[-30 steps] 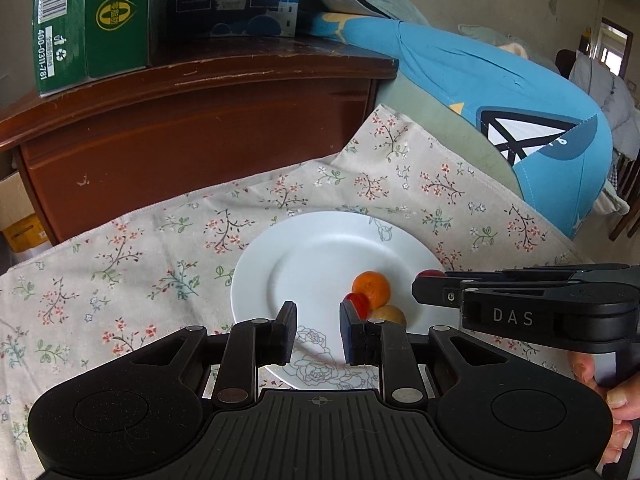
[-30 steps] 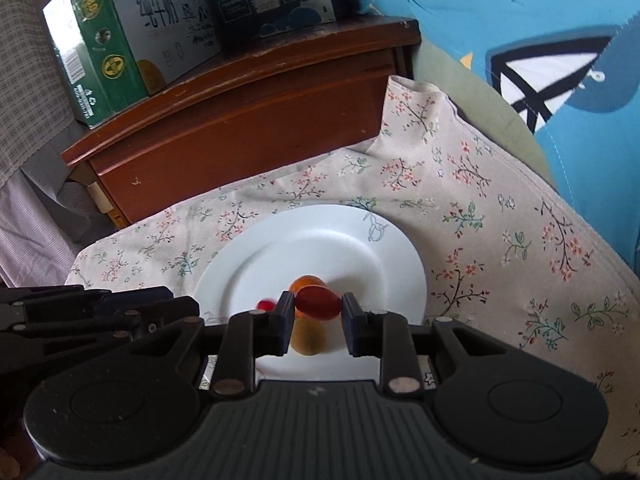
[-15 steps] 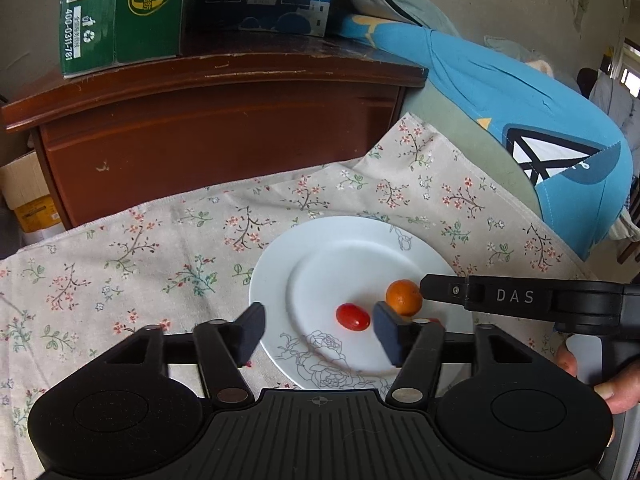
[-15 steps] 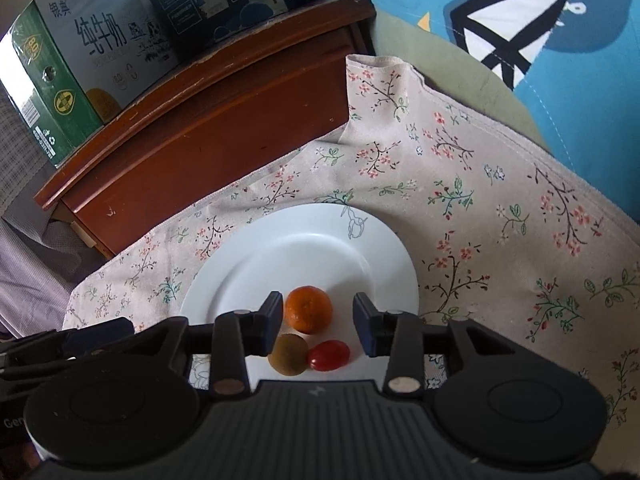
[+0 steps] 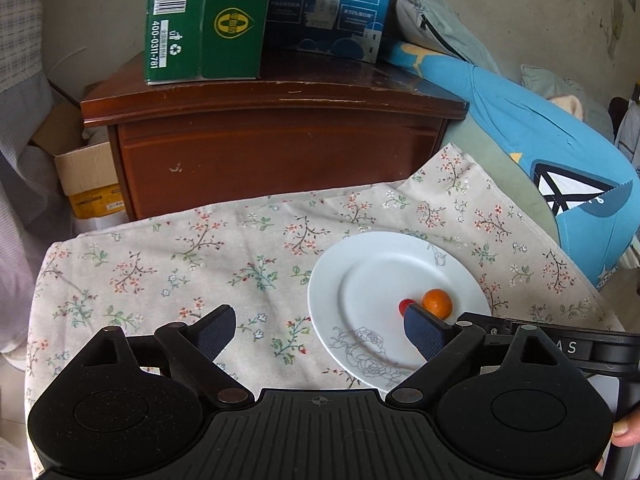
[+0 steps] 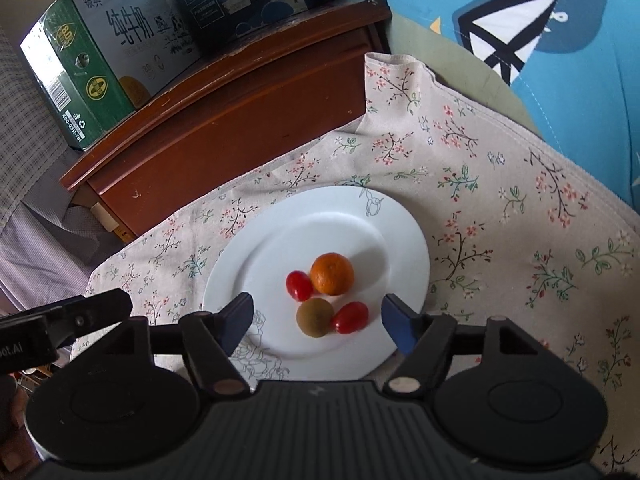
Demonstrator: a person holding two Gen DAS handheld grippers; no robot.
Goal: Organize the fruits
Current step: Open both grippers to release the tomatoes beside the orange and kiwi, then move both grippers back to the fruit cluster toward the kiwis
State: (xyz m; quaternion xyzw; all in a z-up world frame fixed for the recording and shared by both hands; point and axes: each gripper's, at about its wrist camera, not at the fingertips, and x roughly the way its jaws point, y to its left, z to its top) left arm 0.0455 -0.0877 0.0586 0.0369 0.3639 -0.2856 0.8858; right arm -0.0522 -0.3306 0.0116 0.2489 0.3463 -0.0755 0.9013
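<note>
Both grippers empty, jaws spread wide. Right gripper point(image 6: 316, 318) hangs over the near rim of the white plate point(image 6: 404, 232); all four fruits sit just ahead of and between its jaws: mandarin point(image 6: 332, 273) furthest out, one cherry tomato point(image 6: 299, 285) touching its left side, kiwi point(image 6: 315, 317) and a second cherry tomato point(image 6: 349, 317) closest in, touching each other. Left gripper point(image 5: 320, 330) is off to the left of the plate, its right finger overlapping the plate edge in view and hiding the kiwi and second tomato; only the mandarin point(image 5: 437, 303) and one tomato point(image 5: 407, 305) show past that finger. Looks like fruits are already gathered, so the task reads as near done. Risks, my guess: the fruits are round and loose on a smooth glazed plate, so any bump on the rim from either finger could roll them off; the two grippers sit close together near the plate's near-left edge, so they could clip each other. The plate sits on a floral cloth point(image 5: 208, 248) with creases, which could shift if dragged. Behind: dark wooden cabinet point(image 5: 280, 152) with a green milk carton box point(image 5: 204, 20) and a blue box point(image 5: 328, 4), blue printed cushion point(image 5: 560, 152) on the right.
</note>
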